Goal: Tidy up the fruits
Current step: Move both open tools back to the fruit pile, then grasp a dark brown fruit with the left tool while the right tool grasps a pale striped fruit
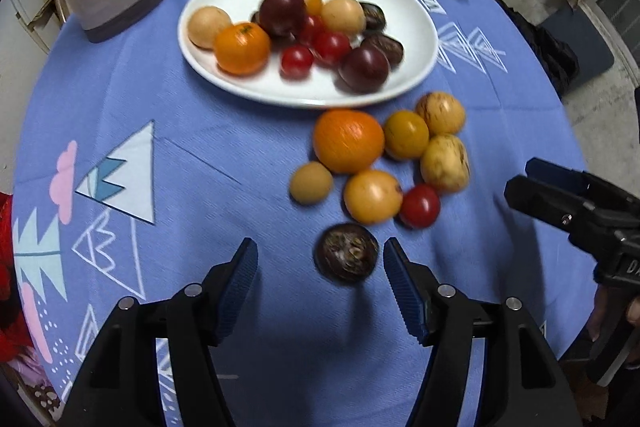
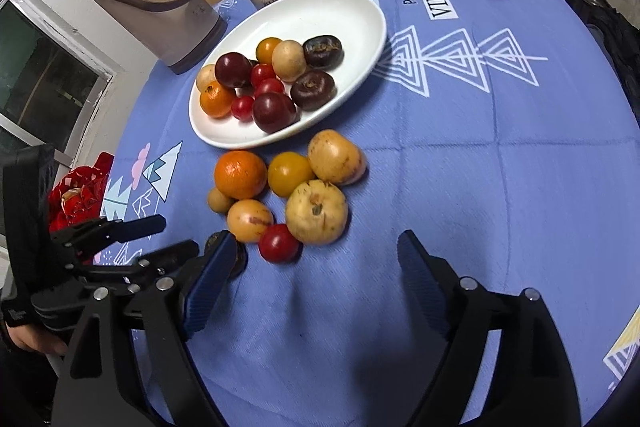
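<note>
The left gripper (image 1: 320, 291) is hovering with jaws wide and empty around the dark brown fruit (image 1: 347, 257), which is lying on the blue-clothed surface (image 1: 200, 195) nearest the camera, below the loose cluster led by the large orange (image 1: 348, 141). The right gripper (image 2: 316, 283) is standing with jaws wide and empty beside the red tomato (image 2: 279, 243); a good grasp is probably calling for centring the dark fruit between the pads, since it is sitting closer to the right one, then closing gently before lifting toward the white plate (image 1: 416, 27)
</note>
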Demonstrator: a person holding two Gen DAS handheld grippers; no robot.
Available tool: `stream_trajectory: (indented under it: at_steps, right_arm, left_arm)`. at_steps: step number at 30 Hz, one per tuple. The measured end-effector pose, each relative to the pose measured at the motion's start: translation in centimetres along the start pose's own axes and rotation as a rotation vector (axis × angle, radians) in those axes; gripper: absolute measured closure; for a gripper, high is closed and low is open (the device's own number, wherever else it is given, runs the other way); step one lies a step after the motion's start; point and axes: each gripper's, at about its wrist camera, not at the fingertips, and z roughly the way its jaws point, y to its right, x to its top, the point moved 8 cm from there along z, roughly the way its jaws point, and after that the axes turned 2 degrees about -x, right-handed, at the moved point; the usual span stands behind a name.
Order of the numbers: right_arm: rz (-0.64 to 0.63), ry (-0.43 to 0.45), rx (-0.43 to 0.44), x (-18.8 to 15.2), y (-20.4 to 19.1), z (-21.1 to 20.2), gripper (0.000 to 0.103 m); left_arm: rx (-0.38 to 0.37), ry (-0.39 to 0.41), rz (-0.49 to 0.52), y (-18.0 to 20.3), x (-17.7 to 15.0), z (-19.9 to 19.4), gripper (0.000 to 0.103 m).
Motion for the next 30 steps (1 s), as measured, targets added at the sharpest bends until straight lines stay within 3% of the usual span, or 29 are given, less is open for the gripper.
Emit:
stream_trajectory:
  at_steps: [10,14,15,22,24,26,30]
  right_arm:
    - [0.014,-0.022,-0.021,-1.5,1.3,-0.3,0.022]
    - [0.010,-0.023,-0.039,-1.7,1.6,-0.4,0.016]
    - [0.007,-0.015,-0.054,-1.6,1.7,-0.4,0.015]
    - [-0.045,-0.017,-0.056,-0.6,0.7,1.6,0.014]
    - [-0.058,-0.020,-0.044,0.0,0.1,2.5,0.019]
    - [-0.072,-0.040,-0.037,0.5,-0.4,3.7,0.032]
    - [-0.064,-0.078,-0.023,0.9,-0.8,5.6,0.043]
  left_arm:
    - [-0.006,-0.062,-0.028,0.7,-1.4,3.5,0.039]
    - [0.020,-0.067,-0.039,0.7,-1.4,4.0,0.050]
    - [0.016,-0.062,-0.036,0.8,-1.3,4.0,0.058]
    - [0.004,-0.062,-0.052,0.2,-1.5,3.7,0.060]
    - [0.003,-0.062,-0.058,0.0,-1.5,3.7,0.060]
    - [0.000,-0.060,-0.061,0.0,-1.4,3.7,0.060]
    - [-0.004,-0.058,-0.068,-0.1,-1.5,3.7,0.060]
